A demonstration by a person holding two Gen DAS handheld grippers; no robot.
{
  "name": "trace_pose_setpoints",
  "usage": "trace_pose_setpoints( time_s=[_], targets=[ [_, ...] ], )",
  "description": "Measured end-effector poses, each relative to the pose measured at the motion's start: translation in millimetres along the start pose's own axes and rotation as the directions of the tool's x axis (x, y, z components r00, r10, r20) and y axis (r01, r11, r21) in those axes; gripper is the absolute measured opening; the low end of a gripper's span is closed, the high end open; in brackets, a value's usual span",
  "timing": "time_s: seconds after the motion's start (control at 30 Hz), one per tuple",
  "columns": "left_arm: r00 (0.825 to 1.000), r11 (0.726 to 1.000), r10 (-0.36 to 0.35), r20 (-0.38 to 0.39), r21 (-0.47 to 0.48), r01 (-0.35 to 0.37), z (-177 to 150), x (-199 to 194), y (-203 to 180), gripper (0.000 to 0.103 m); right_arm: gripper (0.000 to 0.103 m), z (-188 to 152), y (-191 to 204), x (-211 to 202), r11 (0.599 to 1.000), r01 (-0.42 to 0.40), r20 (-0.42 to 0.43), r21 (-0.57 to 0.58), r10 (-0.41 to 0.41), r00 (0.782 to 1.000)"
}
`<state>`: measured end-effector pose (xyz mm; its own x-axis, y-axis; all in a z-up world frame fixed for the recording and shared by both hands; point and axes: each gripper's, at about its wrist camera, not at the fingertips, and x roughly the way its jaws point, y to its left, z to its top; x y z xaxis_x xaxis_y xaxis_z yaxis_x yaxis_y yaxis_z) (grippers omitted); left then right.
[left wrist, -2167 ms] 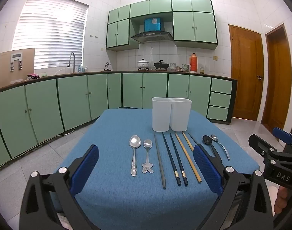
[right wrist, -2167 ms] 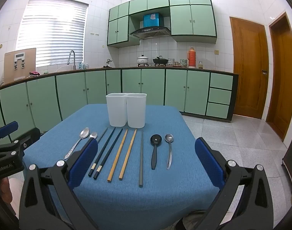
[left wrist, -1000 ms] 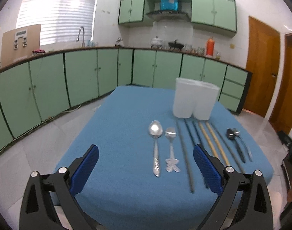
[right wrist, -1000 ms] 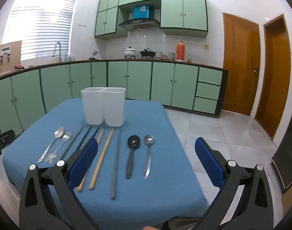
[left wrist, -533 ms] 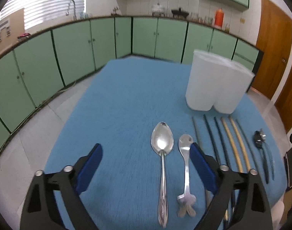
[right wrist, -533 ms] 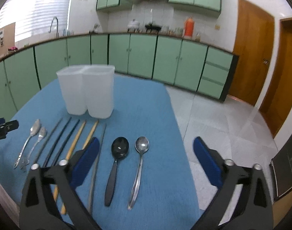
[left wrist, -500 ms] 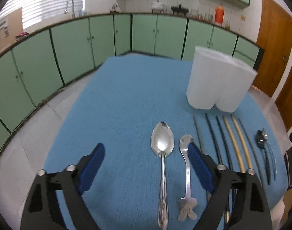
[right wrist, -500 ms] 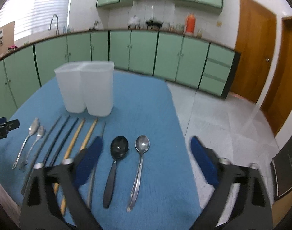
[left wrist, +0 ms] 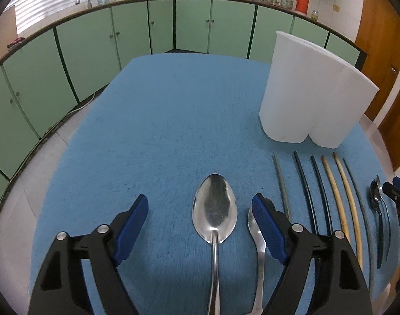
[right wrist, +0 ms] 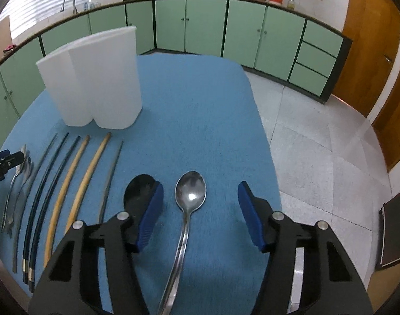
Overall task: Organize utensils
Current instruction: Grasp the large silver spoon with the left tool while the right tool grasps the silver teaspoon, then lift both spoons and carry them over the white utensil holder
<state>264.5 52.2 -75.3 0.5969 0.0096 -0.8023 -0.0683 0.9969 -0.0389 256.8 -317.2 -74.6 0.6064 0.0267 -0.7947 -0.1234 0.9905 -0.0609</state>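
Both grippers have just descended and narrowed: left gripper (left wrist: pixel 200 211) straddles the large spoon (left wrist: pixel 215 210), right gripper (right wrist: pixel 200 198) the steel spoon (right wrist: pixel 190 190). Neither grips; holder (right wrist: pixel 95 78) at 10 o'clock awaits.

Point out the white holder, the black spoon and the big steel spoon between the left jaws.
white holder (left wrist: pixel 305 89), left wrist view, front wall.
black spoon (right wrist: pixel 137 193), right wrist view, bowl.
big steel spoon (left wrist: pixel 214 208), left wrist view, bowl.

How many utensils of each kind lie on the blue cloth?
Metal spoons: 3
Black spoon: 1
Dark chopsticks: 2
Wooden chopsticks: 2
Grey chopsticks: 2
Total: 10
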Motion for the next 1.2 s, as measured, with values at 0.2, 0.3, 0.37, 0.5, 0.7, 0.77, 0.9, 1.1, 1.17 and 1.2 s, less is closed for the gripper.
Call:
trace_pose_setpoints(
  time_s=[0.2, 0.3, 0.37, 0.5, 0.7, 0.77, 0.9, 1.1, 1.17, 1.2],
  targets=[
    [1.0, 1.0, -0.01, -0.019, -0.002, 0.01, 6, 9, 0, 0.069, 0.044, 5, -4, 12, 1.0, -0.012, -0.035, -0.008, 0.012, 0.999],
    [0.999, 1.0, -0.026, -0.031, -0.001, 0.026, 5, 11, -1, 0.063, 0.038, 6, -3, 18, 0.999, -0.032, -0.054, -0.01, 0.031, 0.998],
    [0.999, 0.999, -0.032, -0.029, 0.0, 0.032, 8, 13, 1, 0.061, 0.031, 7, -2, 22, 0.999, -0.051, -0.069, -0.011, 0.05, 0.996],
    [0.999, 0.999, -0.043, -0.02, -0.004, 0.043, 10, 14, 5, 0.036, 0.027, 8, 1, 20, 0.998, -0.06, -0.065, -0.016, 0.059, 0.996],
    [0.993, 0.993, -0.114, 0.015, -0.025, 0.114, 4, 5, 11, 0.036, 0.027, 3, 0, 0, 0.997, -0.08, -0.015, 0.001, 0.08, 0.997],
    [0.99, 0.991, -0.131, 0.056, -0.025, 0.133, 1, -5, 13, 0.036, 0.027, 2, -4, -13, 0.996, -0.094, 0.029, 0.004, 0.094, 0.995],
    [0.975, 0.987, -0.155, 0.159, -0.013, 0.159, -4, -31, 18, 0.035, 0.027, 2, -5, -38, 0.991, -0.13, 0.111, 0.007, 0.129, 0.985],
    [0.93, 0.984, -0.171, 0.327, 0.004, 0.179, -10, -75, 22, 0.035, 0.027, 8, -2, -78, 0.986, -0.164, 0.238, -0.006, 0.161, 0.958],
    [0.913, 0.983, -0.174, 0.37, 0.012, 0.182, -8, -87, 23, 0.035, 0.027, 11, -1, -90, 0.984, -0.178, 0.271, -0.013, 0.175, 0.947],
    [0.907, 0.983, -0.173, 0.384, 0.015, 0.181, -7, -91, 24, 0.035, 0.027, 13, 0, -96, 0.983, -0.182, 0.29, -0.019, 0.18, 0.94]
  ],
)
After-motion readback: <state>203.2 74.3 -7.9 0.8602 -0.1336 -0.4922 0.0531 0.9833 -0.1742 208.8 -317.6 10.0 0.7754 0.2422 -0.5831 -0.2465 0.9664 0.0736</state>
